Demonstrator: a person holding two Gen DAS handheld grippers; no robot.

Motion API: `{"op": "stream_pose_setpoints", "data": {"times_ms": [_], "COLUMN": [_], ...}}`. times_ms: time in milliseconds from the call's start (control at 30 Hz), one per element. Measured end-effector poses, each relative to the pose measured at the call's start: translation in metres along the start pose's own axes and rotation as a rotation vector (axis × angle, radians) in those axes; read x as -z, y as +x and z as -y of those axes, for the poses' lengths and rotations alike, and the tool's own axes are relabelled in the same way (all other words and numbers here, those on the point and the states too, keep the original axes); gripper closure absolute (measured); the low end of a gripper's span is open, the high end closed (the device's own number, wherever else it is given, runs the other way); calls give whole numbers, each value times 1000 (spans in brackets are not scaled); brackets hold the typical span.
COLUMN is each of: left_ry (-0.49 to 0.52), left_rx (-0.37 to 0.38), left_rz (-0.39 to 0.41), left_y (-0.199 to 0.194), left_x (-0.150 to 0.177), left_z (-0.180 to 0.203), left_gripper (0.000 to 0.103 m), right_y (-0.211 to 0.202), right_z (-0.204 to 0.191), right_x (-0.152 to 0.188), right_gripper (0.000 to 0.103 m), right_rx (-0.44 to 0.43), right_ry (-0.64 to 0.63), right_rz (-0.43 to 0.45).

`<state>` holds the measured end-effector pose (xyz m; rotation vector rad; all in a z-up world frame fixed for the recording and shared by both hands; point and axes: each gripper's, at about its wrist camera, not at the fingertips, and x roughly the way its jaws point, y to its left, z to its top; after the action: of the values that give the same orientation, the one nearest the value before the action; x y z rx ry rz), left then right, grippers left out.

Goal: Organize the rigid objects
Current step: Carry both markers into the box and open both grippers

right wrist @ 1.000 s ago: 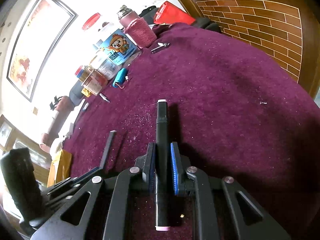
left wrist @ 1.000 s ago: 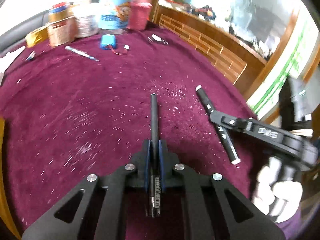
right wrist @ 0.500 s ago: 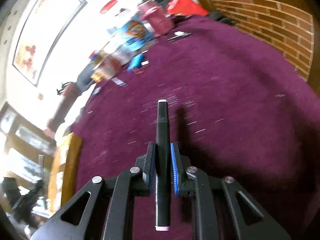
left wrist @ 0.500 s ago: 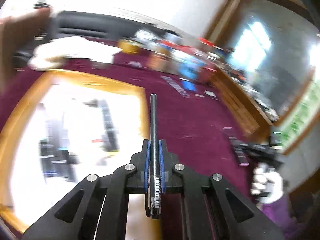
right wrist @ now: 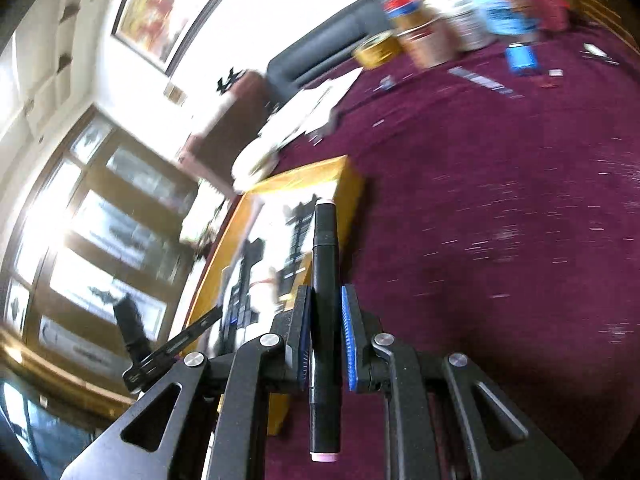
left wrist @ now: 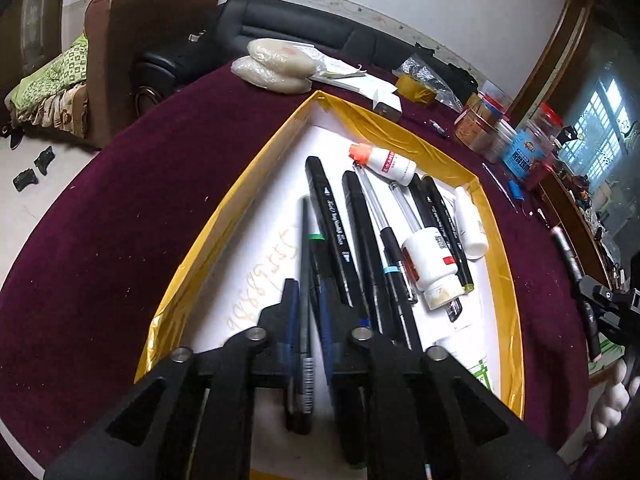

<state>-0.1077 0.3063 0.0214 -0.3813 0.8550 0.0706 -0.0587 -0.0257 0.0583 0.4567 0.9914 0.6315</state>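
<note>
My left gripper hangs over the yellow-rimmed box. Its jaws are opening, and the slim black pen still lies between them with a gap on its right side. On the box's white floor lie several black markers, clear pens and white bottles. My right gripper is shut on a black marker with pink ends, over the maroon cloth beside the box's right rim. In the left wrist view it shows at the far right, held by a white-gloved hand.
The round table wears a maroon cloth. Jars and cans, a blue battery pack and small bits stand along its far side. Plastic bags and papers lie behind the box. A black sofa stands beyond the table.
My left gripper swung from the bare cloth to over the box, and its jaws have parted from the pen. My right gripper carried its marker left, up to the box's rim.
</note>
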Motion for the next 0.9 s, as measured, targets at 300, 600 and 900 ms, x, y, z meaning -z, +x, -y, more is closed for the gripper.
{"op": "stream_pose_setpoints", "data": {"times_ms": [300, 600, 900], "left_ry": [-48, -97, -159], "left_rx": [94, 139, 140], "left_rz": [100, 172, 155], "left_y": [-40, -78, -73], "left_x": [11, 20, 22], "left_z": [-6, -40, -71], "left_gripper": [53, 48, 48], "right_y": [103, 206, 239], "right_z": [-60, -106, -116], "right_x": [-23, -52, -58], "right_gripper": [90, 90, 87], "right_rx": [-25, 43, 89], "right_ry": [-13, 16, 56], "right_rz": [-177, -250, -218]}}
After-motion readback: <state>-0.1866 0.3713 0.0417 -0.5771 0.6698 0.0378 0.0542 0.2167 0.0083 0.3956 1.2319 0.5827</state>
